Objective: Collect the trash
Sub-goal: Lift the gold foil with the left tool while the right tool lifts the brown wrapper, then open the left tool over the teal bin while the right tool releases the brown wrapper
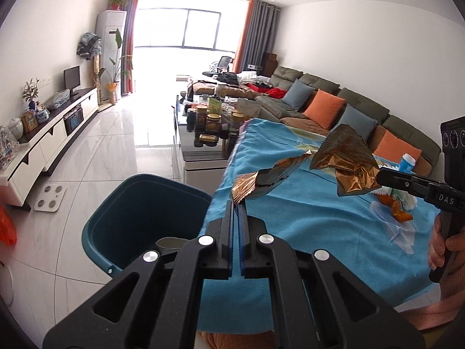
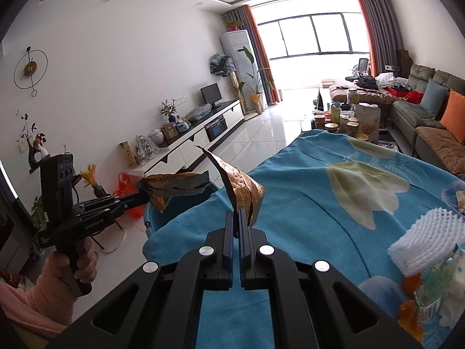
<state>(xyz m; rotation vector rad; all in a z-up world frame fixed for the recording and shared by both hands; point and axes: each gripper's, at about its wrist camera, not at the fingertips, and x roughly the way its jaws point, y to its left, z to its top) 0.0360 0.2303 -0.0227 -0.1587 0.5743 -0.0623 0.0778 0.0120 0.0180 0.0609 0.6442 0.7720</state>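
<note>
My left gripper is shut on a crumpled copper foil wrapper, held over the left edge of the blue tablecloth. Just below and to the left, a teal trash bin stands on the floor with something pale at its bottom. My right gripper comes in from the right, shut on a second, larger foil wrapper. In the right wrist view, the right gripper pinches that gold wrapper above the cloth. There the left gripper holds its wrapper over the bin's rim.
White foam fruit netting, orange peel and clear plastic lie on the cloth at the right. A glass coffee table with jars stands beyond, a sofa on the right, a TV cabinet on the left, and a scale on the floor.
</note>
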